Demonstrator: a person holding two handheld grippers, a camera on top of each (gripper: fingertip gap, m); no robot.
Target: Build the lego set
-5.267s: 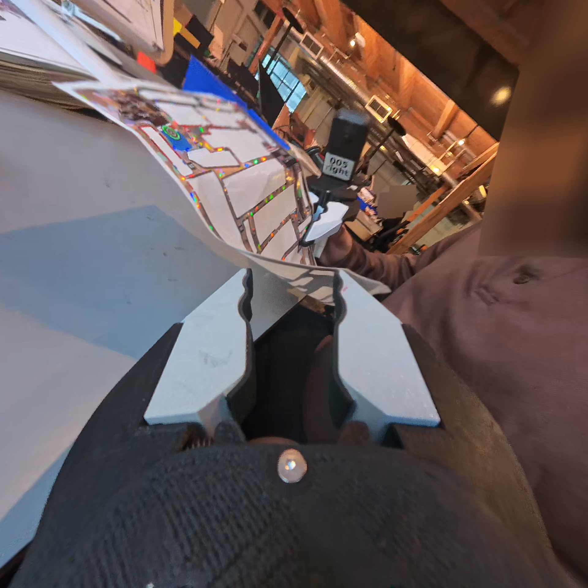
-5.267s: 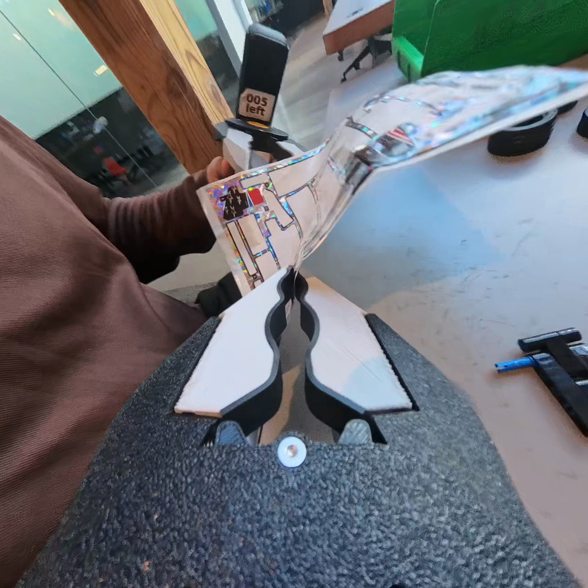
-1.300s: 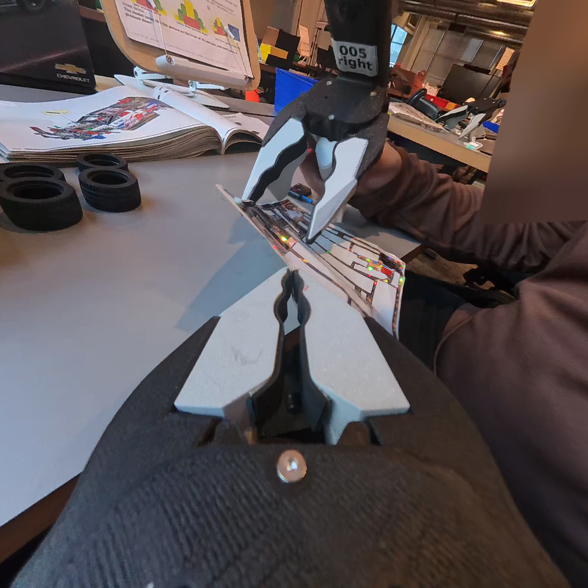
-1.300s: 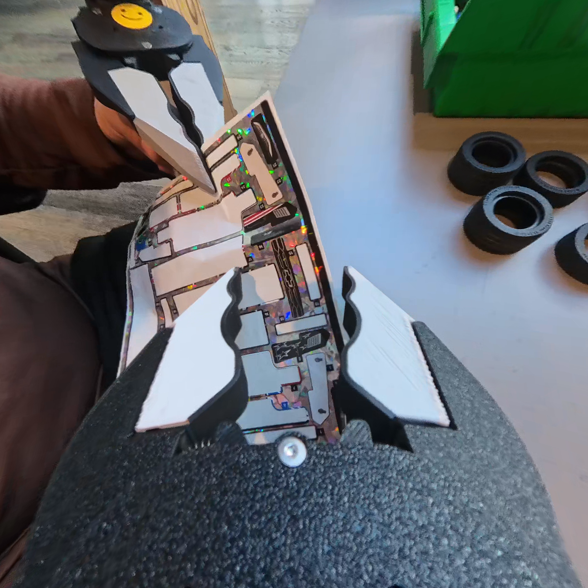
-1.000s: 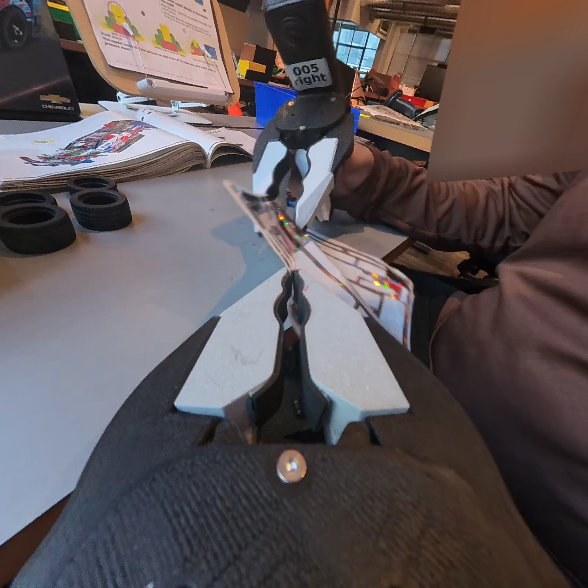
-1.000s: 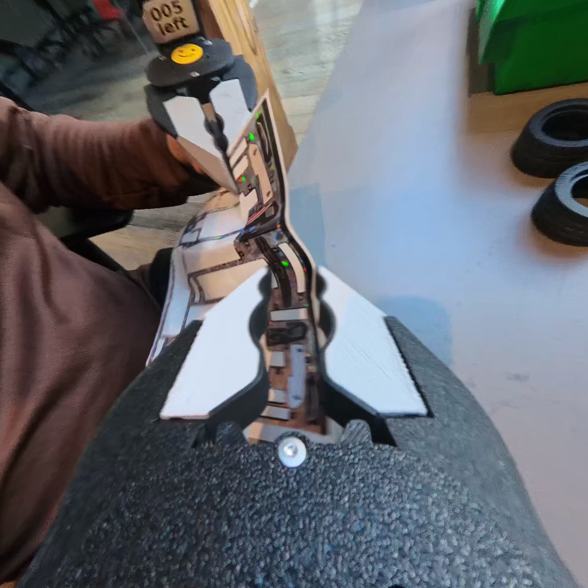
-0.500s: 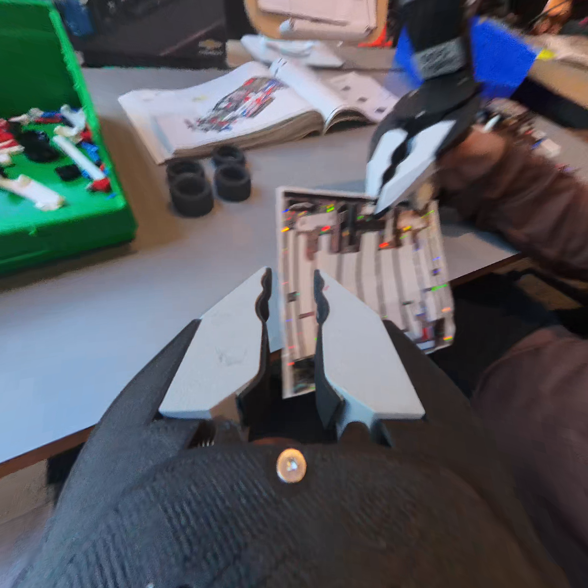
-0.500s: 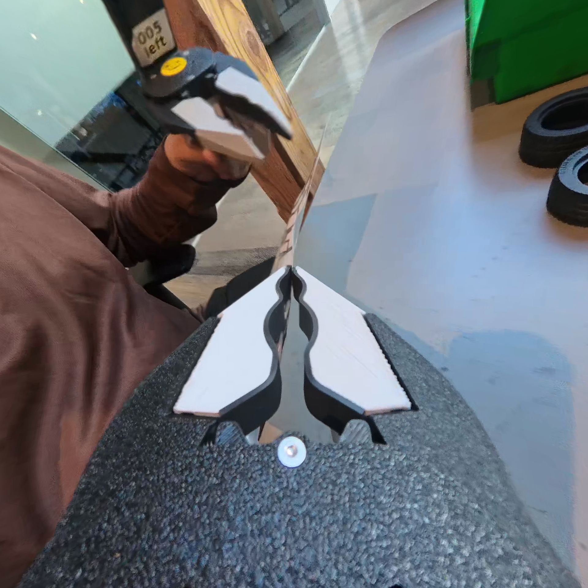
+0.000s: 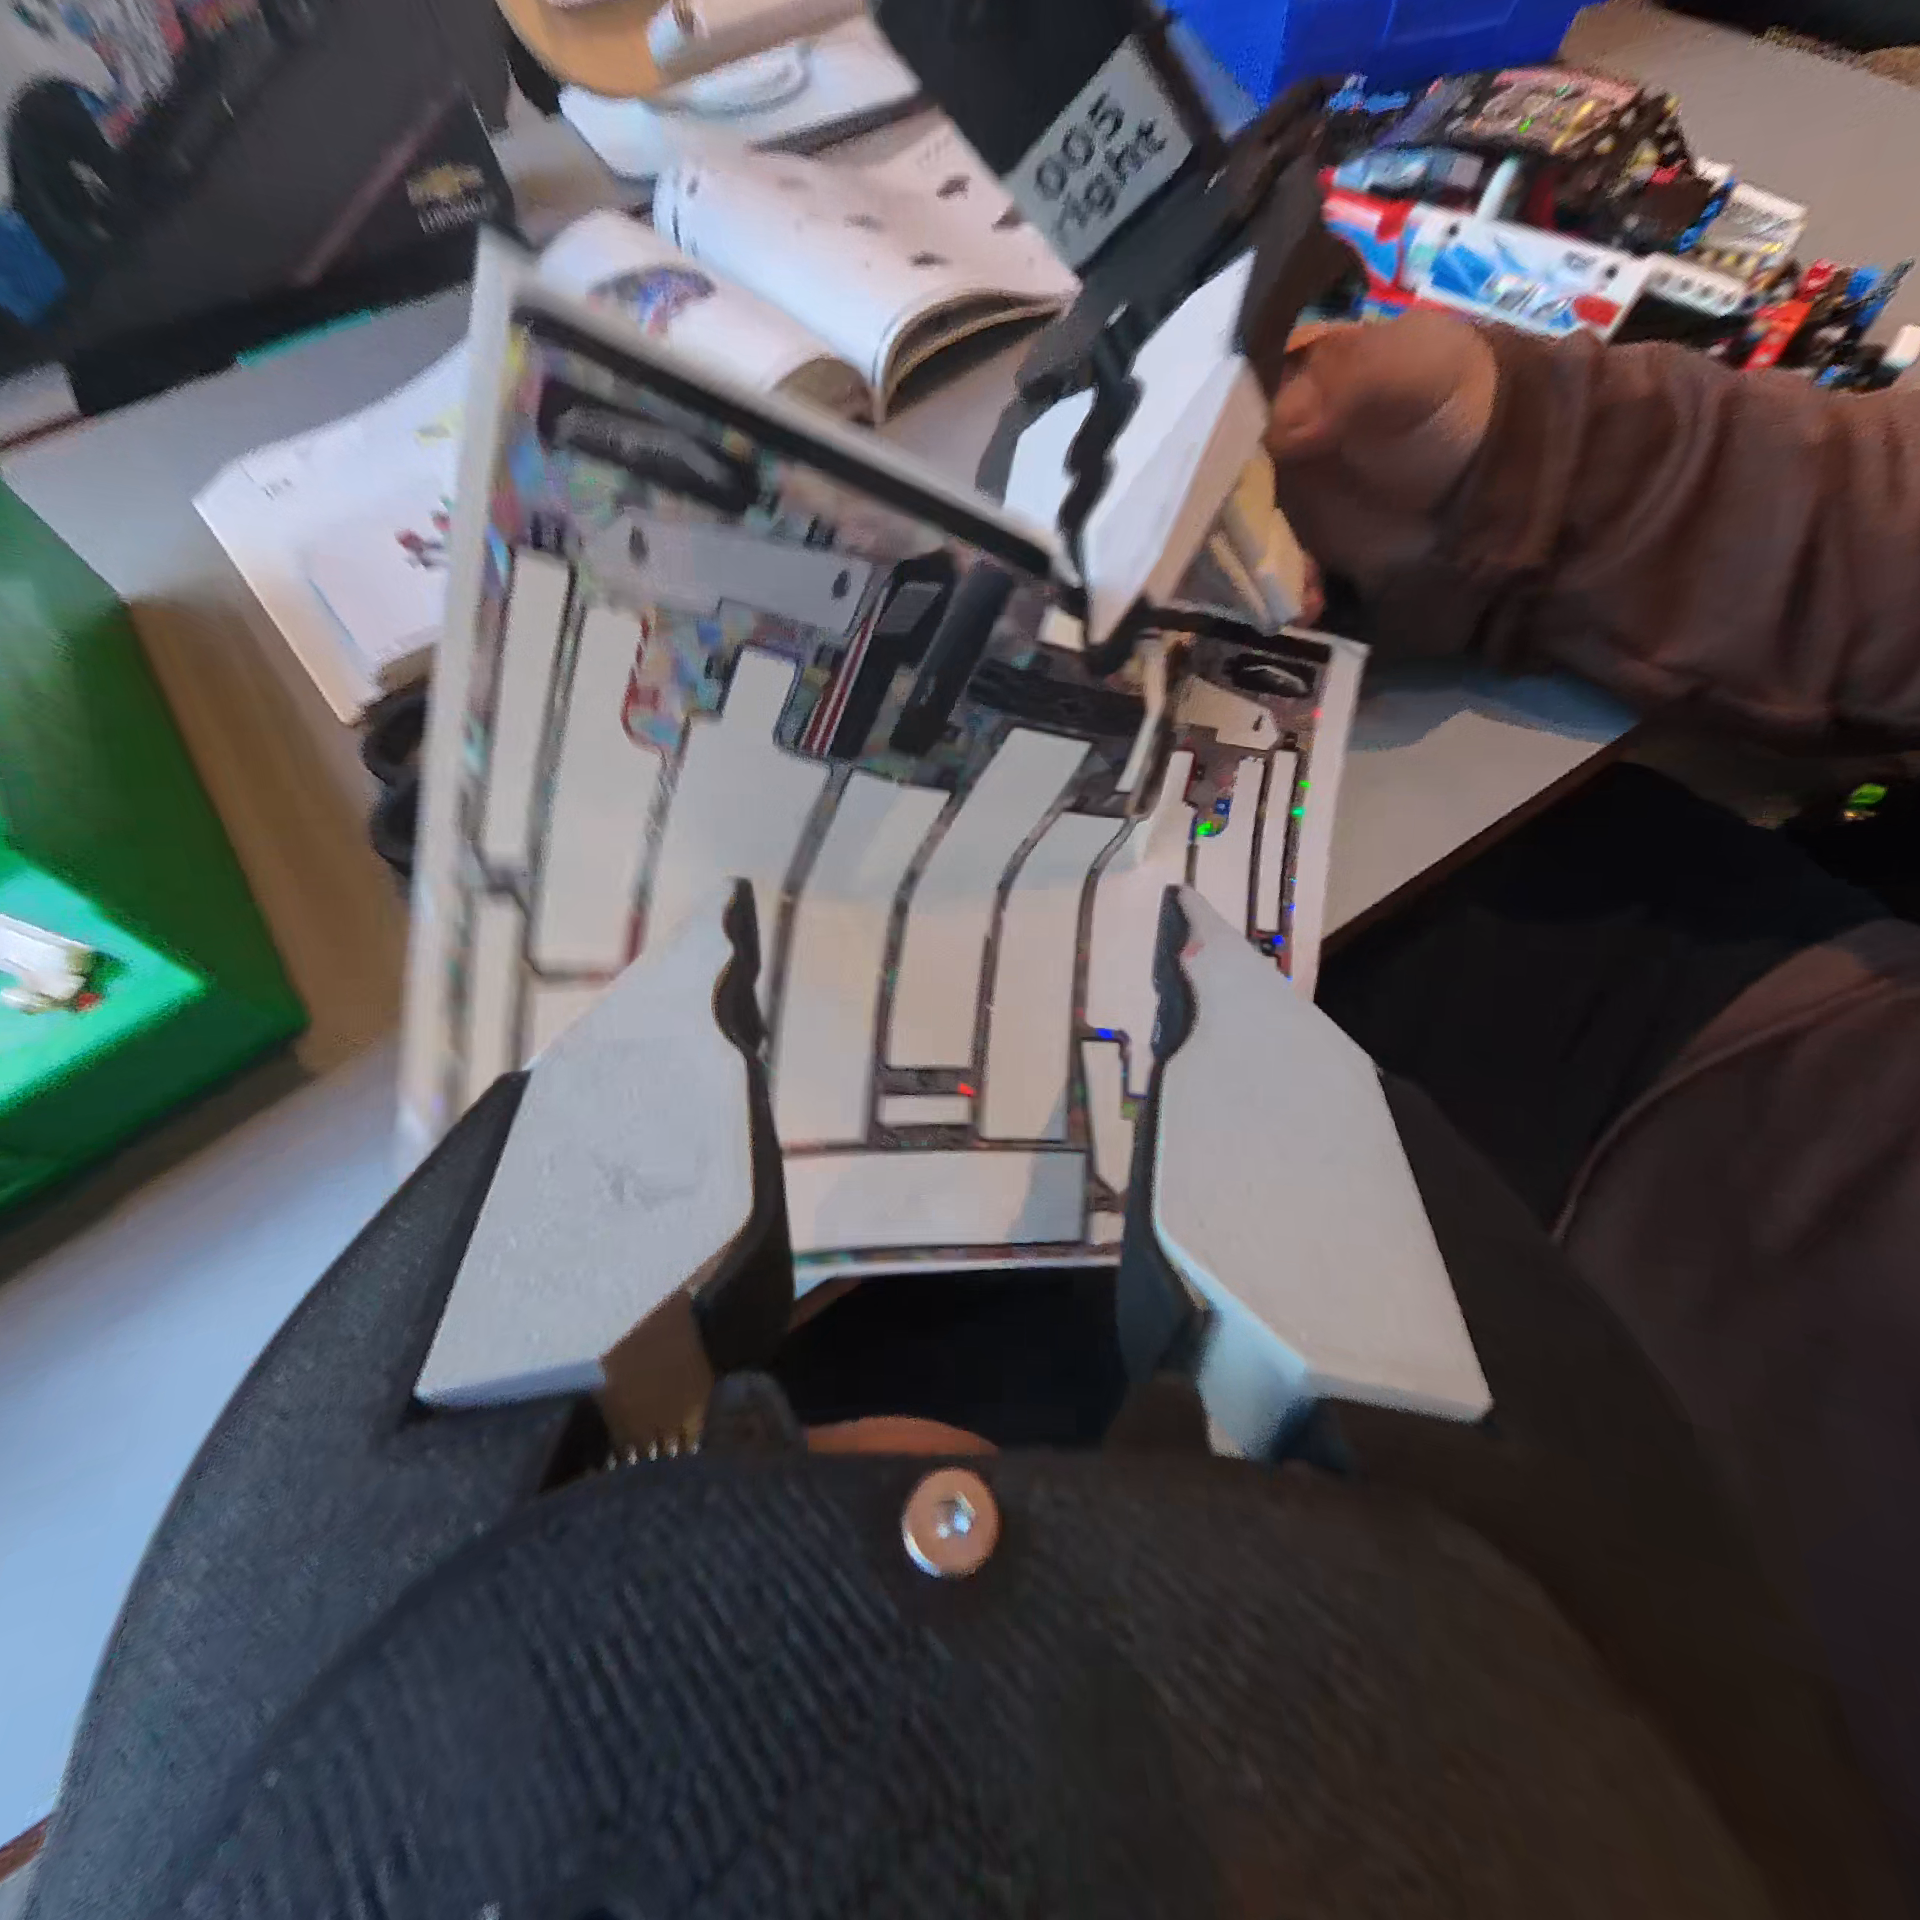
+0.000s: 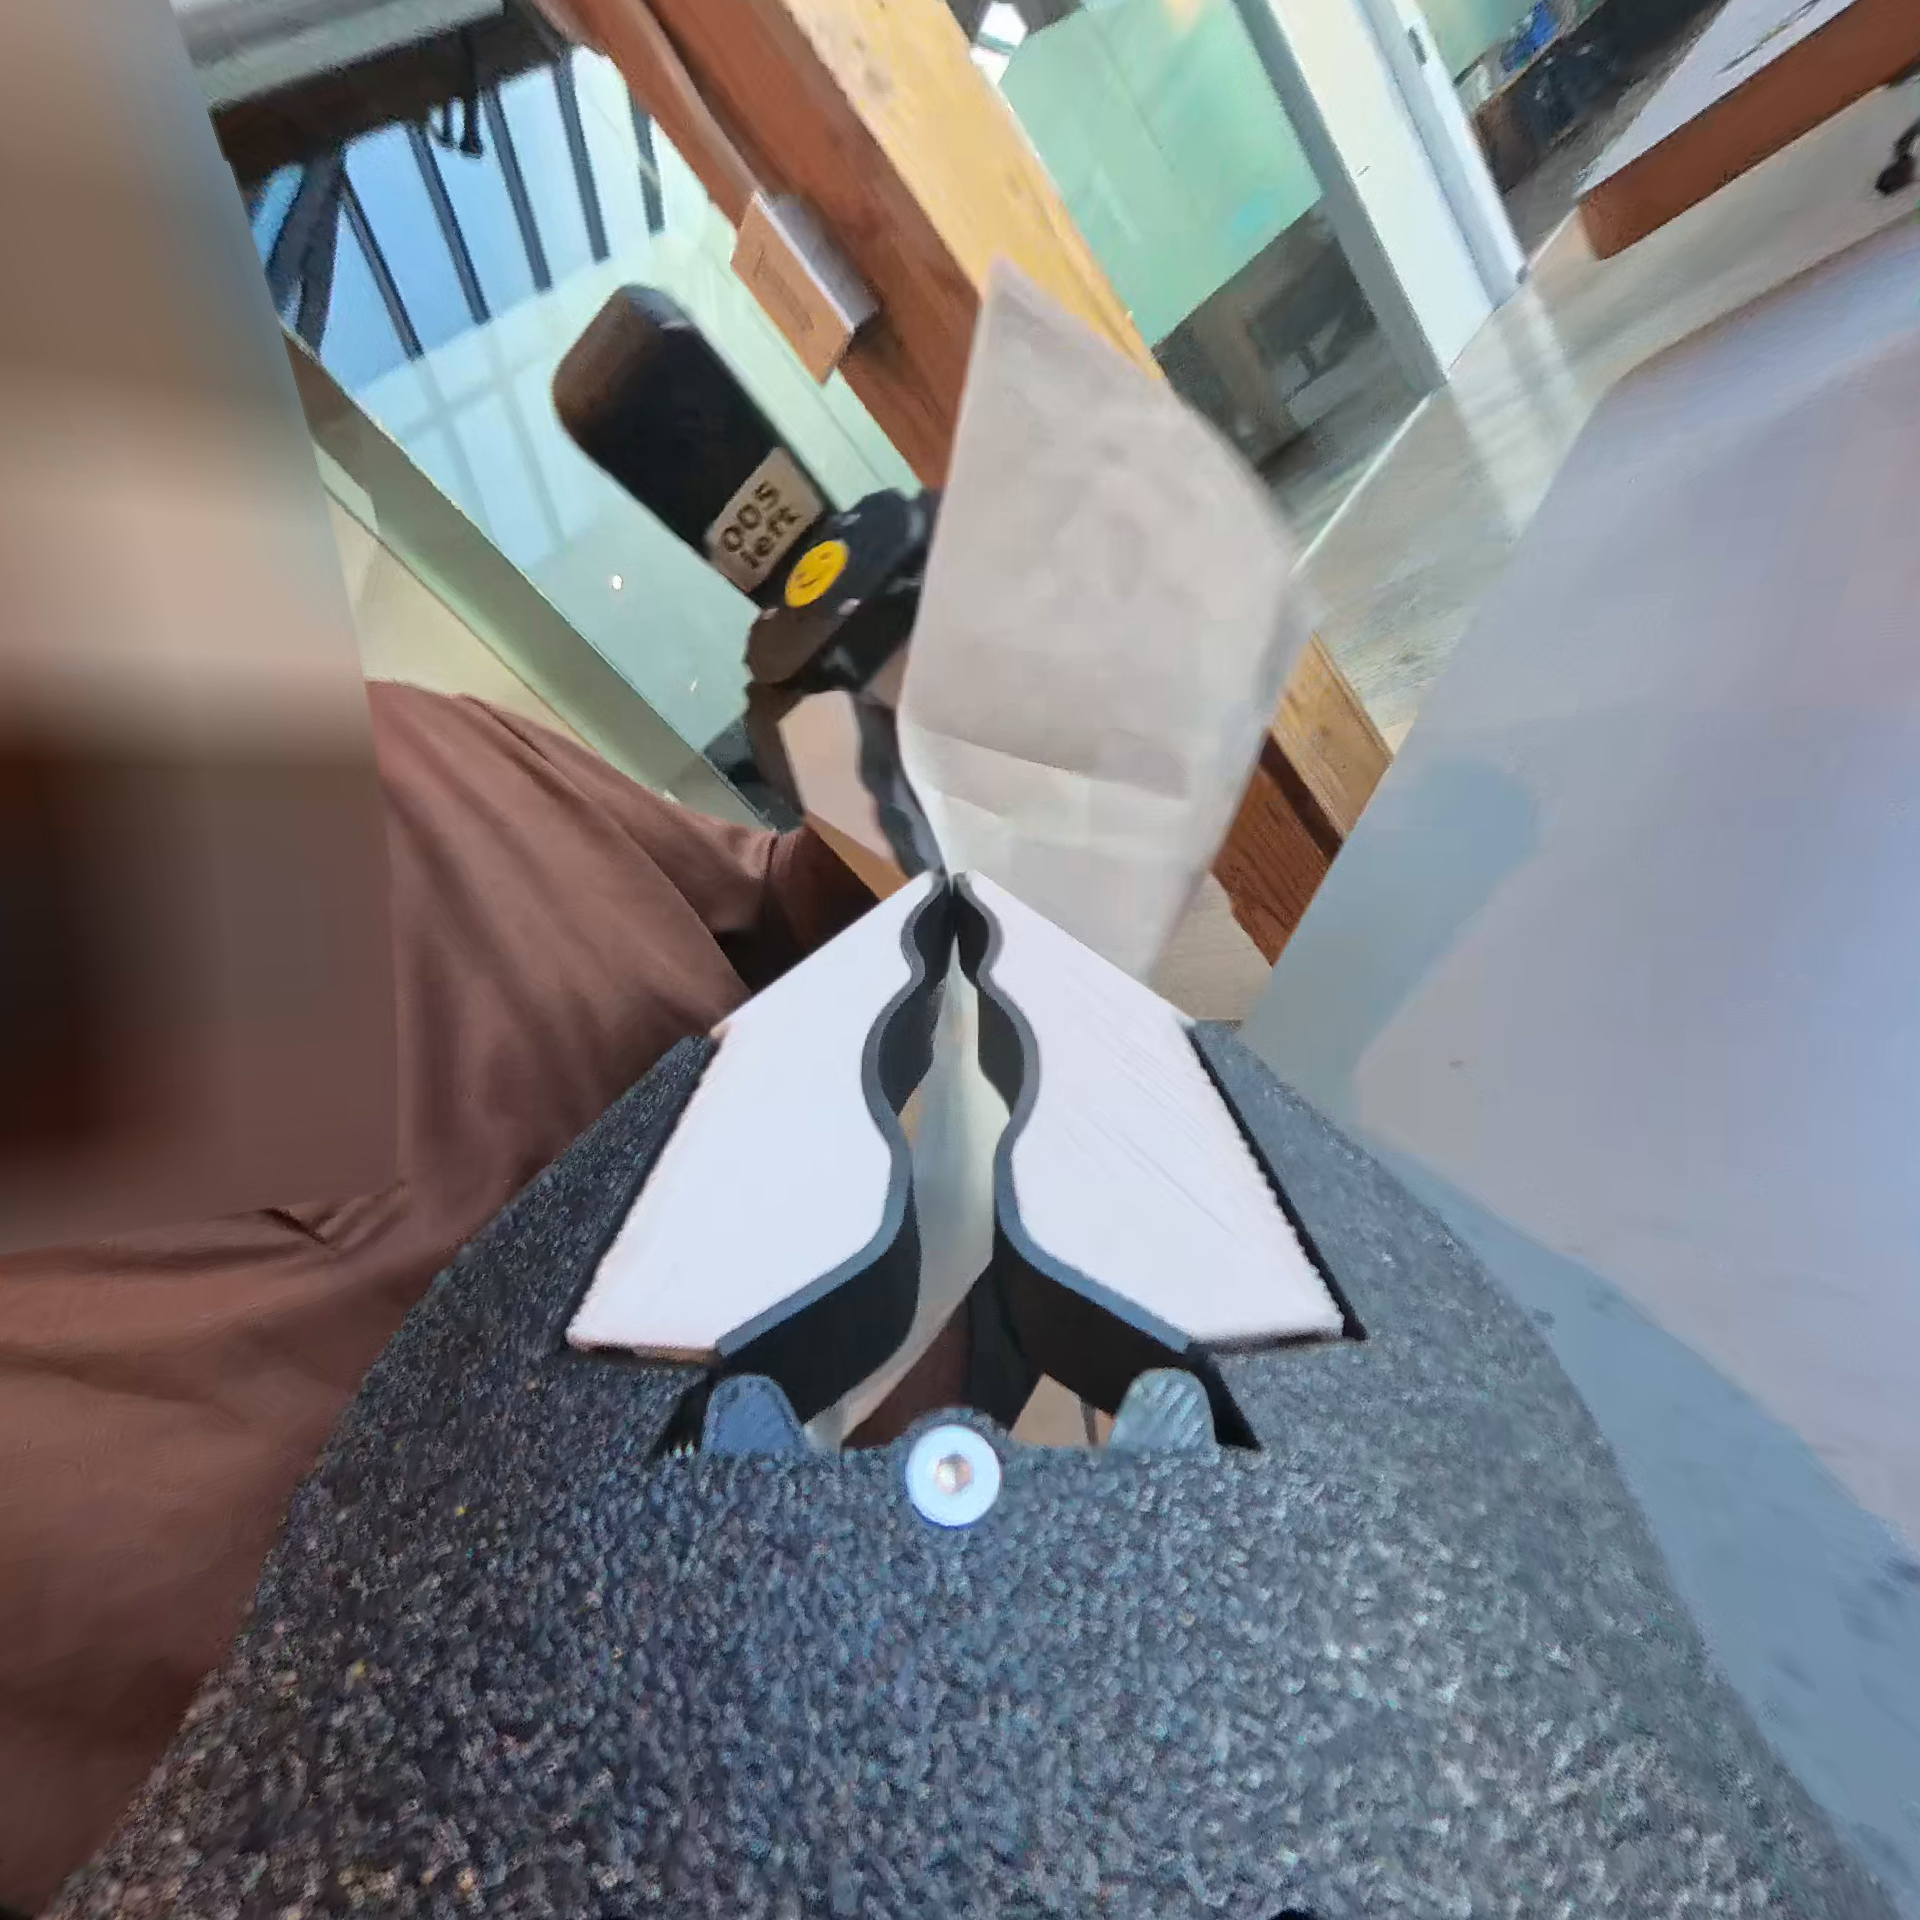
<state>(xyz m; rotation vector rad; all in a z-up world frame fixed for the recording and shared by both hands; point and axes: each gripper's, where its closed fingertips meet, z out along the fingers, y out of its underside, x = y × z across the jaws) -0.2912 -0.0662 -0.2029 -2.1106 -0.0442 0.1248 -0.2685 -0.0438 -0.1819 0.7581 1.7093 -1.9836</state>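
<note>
Since half a second ago the left gripper (image 9: 951,966) has spread its jaws and let go, leaving the sticker sheet (image 9: 831,852) pinched by the right gripper (image 10: 951,883) alone, above the table (image 9: 125,1351) edge. Most stickers look peeled; beyond the sheet, a largely built car (image 9: 1538,229) suggests late-stage decorating remains.

Green bin (image 9: 94,831) cut off at left edge; background Lego model (image 9: 1538,249) motion-blurred.
</note>
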